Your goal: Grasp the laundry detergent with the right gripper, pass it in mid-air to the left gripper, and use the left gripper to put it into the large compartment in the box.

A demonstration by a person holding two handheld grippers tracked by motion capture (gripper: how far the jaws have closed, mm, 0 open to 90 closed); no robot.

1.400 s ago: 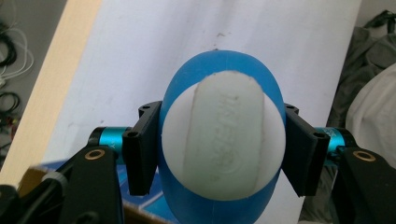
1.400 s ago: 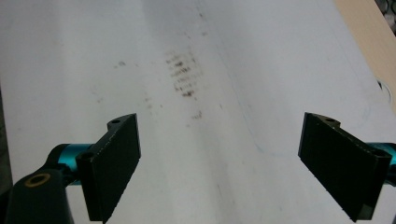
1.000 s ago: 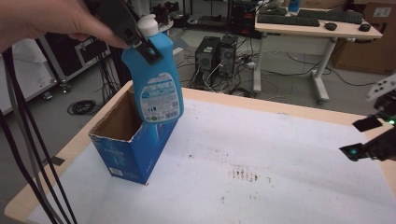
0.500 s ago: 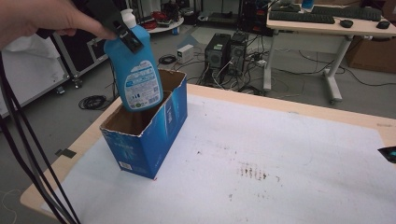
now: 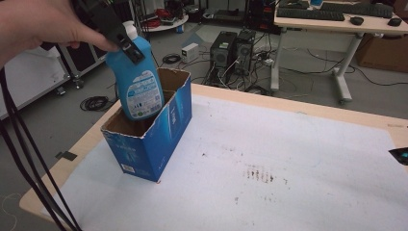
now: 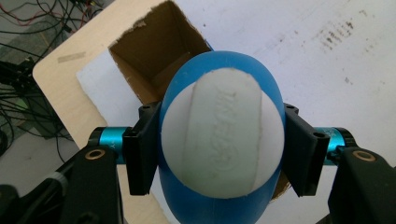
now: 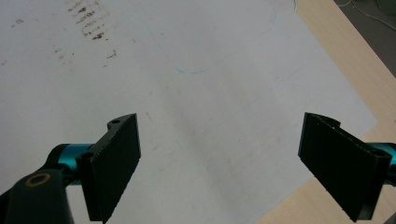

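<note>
Spreading across most of the high view, the table (image 5: 298,159) carries a white sheet (image 5: 312,187) marked with a patch of dark specks (image 5: 260,174) near its middle. At the table's left end stands an open blue cardboard box (image 5: 166,127), its brown inside showing and its torn flaps upright. Above and partly inside that box is the blue bottle (image 5: 137,86), tilted a little, with its label facing the camera and its lower end already below the box rim. Its white cap (image 5: 129,27) peeks out beside the hand (image 5: 41,26) that comes in from the upper left. The left gripper (image 5: 122,41) clamps the bottle near its top, one black jaw lying across the shoulder. From the left gripper view the jaws press against both sides of the bottle (image 6: 222,140), whose white cap (image 6: 224,137) faces the camera, with the box opening (image 6: 156,60) beyond it. The right gripper (image 7: 219,163) hangs over a bare part of the sheet near the table's wooden edge (image 7: 345,60); its jaws are spread wide apart with nothing between them, well away from the box.
</note>
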